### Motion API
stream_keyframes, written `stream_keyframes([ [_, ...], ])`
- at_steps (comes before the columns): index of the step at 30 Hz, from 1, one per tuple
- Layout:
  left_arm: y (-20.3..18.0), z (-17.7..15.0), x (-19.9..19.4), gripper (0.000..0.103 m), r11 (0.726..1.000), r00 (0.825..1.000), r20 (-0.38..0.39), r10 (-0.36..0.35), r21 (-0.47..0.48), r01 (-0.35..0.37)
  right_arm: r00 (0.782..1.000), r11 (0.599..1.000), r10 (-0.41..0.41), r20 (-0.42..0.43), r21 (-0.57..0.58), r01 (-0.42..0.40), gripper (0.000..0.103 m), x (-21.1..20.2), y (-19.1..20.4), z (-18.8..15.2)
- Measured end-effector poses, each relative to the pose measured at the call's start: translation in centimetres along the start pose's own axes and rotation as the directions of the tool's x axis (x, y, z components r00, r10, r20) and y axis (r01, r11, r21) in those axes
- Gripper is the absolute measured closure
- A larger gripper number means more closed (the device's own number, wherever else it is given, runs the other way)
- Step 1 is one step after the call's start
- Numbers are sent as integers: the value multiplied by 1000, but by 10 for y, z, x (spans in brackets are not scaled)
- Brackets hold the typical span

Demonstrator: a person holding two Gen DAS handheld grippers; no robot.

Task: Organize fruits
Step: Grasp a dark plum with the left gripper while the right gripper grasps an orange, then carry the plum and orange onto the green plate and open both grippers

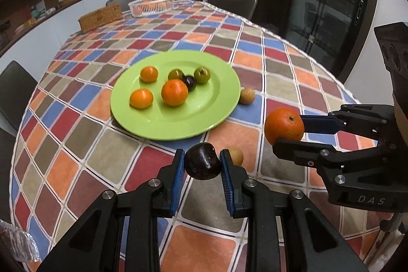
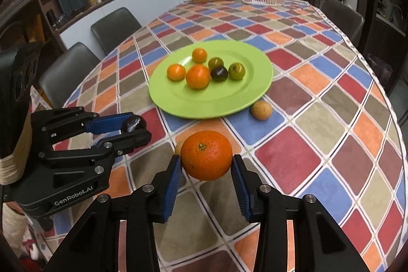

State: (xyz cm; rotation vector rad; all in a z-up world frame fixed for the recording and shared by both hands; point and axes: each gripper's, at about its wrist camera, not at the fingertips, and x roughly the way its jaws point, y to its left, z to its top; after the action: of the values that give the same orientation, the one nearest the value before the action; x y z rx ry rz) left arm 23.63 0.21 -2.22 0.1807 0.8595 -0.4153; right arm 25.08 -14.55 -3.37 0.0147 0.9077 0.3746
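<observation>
Fruits were split between both grippers, the plate and the cloth. The left gripper (image 1: 202,165) was clamped on a dark plum (image 1: 202,165), its 2 blue pads (image 1: 178,177) pressing the plum's flanks, with the plum's longer axis lying roughly across the gap and tilted slightly; it was held clear of the table. The right gripper (image 2: 206,162) was closed on a large orange (image 2: 206,155), pads on its left and right sides, stem end (image 2: 202,146) turned up and toward the camera. From the left wrist view that orange (image 1: 284,126) hung to the right of the plum, the 2 grippers near each other but apart.

Just behind the left gripper's right finger a tan round fruit (image 1: 236,156) sat on the checkered tablecloth (image 1: 76,170). A second tan fruit (image 1: 246,96) lay just beside the rim of the green plate (image 1: 204,119), on its right. The plate held 6 fruits crowded in its far-left part: 3 oranges, the largest (image 1: 174,92) in front, 2 green fruits (image 1: 202,75) and a dark one (image 1: 190,83) touching the largest orange. The plate's near and right portions were bare. Far along the table stood a white basket (image 1: 152,4) and a woven box (image 1: 100,16), with dark chairs (image 1: 15,91) along the table's edges.
</observation>
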Motion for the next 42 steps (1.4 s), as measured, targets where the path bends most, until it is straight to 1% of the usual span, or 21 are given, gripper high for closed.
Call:
stream_keyframes([
  [10,1,20,-33,75,999,994,101,35,-19,-33,994,1000,13,110,-17,-11,62,-30,2,25],
  [16,8,37,-40,75,997,988,144,62,-48,-55,987,1000,14,162,-26,-10,62,-39,1,45],
  [21,14,50,-40,75,995,983,165,86,-66,-76,983,999,13,185,-32,-7,62,-38,-3,64],
  [25,20,61,-36,75,994,981,172,91,-81,-78,981,999,20,191,-35,-14,62,-33,-8,80],
  [32,30,79,-20,75,992,984,160,81,-107,-64,982,999,32,184,-46,-24,62,-17,-16,104],
  [36,40,90,-6,75,990,985,154,72,-133,-52,986,998,42,161,-56,-33,62,-2,-21,116],
  [42,56,102,23,75,983,992,115,53,-178,-31,994,997,49,101,-59,-43,62,32,-30,132],
])
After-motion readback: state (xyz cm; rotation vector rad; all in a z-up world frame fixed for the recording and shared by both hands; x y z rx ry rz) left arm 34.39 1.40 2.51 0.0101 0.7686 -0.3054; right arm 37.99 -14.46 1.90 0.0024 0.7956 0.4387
